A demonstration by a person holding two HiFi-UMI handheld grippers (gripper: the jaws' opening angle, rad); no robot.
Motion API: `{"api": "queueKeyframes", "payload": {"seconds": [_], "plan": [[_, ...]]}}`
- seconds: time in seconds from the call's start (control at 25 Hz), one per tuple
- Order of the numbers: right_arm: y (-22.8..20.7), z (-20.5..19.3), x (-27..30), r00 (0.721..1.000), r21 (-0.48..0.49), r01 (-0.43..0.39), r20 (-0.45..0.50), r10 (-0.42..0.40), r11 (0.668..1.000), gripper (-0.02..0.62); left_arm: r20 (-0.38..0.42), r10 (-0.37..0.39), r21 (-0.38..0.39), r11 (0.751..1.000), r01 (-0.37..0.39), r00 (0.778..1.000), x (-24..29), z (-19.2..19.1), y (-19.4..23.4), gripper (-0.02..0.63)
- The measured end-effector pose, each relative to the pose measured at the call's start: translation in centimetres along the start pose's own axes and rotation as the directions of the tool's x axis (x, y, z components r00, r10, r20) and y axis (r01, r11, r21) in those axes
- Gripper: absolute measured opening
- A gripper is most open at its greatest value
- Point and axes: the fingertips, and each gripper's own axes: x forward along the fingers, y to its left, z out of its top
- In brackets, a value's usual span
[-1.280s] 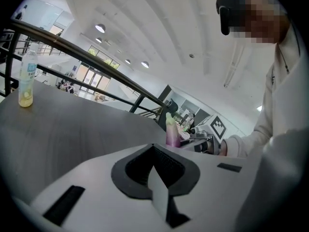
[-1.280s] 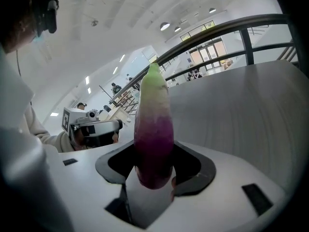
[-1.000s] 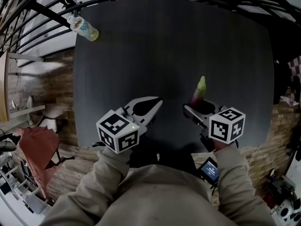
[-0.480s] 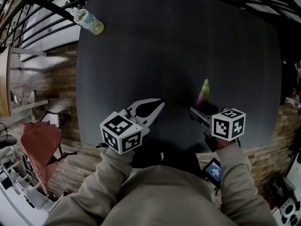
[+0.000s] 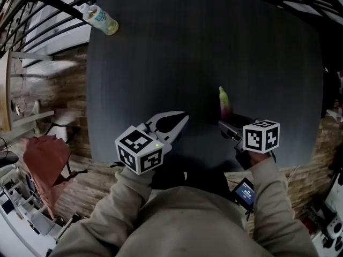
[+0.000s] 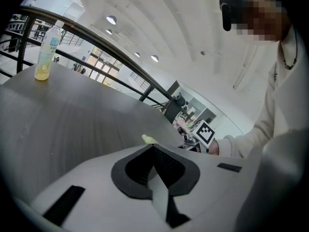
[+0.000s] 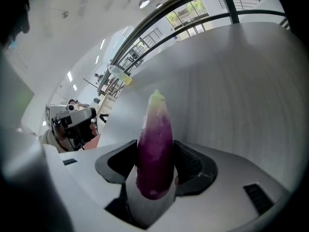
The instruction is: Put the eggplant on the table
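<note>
Right gripper view: eggplant [image 7: 155, 144] is clamped in the right gripper [image 7: 153, 170], tip forward, over the table [image 5: 187, 47] — not yet set down. Left gripper [image 5: 179, 123] is closed on nothing. Carrying step judged in hand; lowering to the surface, then release, is required next.

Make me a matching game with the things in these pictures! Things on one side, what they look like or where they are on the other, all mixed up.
Things:
1. eggplant
2. bottle
3. left claw
4. table

Matches:
A. shut, holding nothing
B. dark grey
C. standing at the far left corner
D. purple, gripped in the right claw

Pairs: 1-D, 2-C, 3-A, 4-B
</note>
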Motion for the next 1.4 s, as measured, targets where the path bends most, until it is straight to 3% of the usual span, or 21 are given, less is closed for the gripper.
{"api": "queueKeyframes", "payload": {"seconds": [0.32, 1.08, 1.24, 1.36, 1.4], "plan": [[-0.8, -0.7, 0.8, 0.997, -0.035, 0.067, -0.034, -0.068, 0.997, 0.265, -0.003, 0.005, -0.008, 1.0, -0.005, 1.0, -0.2, -0.1, 0.6, 0.003], [-0.4, -0.4, 0.4, 0.998, -0.024, 0.044, -0.038, -0.045, 0.999, 0.265, -0.028, 0.017, -0.023, 1.0, -0.018, 0.999, 0.3, -0.5, 0.8, 0.003], [-0.2, -0.1, 0.2, 0.999, -0.014, 0.029, -0.037, -0.029, 0.999, 0.226, -0.027, 0.014, -0.018, 1.0, -0.015, 1.0, 0.4, -0.1, 0.6, 0.003], [0.0, 0.3, -0.6, 1.0, -0.012, 0.0, -0.024, -0.001, 1.0, 0.145, -0.023, 0.008, -0.006, 1.0, -0.008, 1.0, 0.6, 0.5, 0.0, 0.003], [0.4, 0.4, -0.9, 1.0, -0.012, -0.021, -0.016, 0.021, 1.0, 0.088, -0.02, 0.005, 0.0, 1.0, -0.005, 1.0, 0.6, 0.7, -0.3, 0.003]]}}
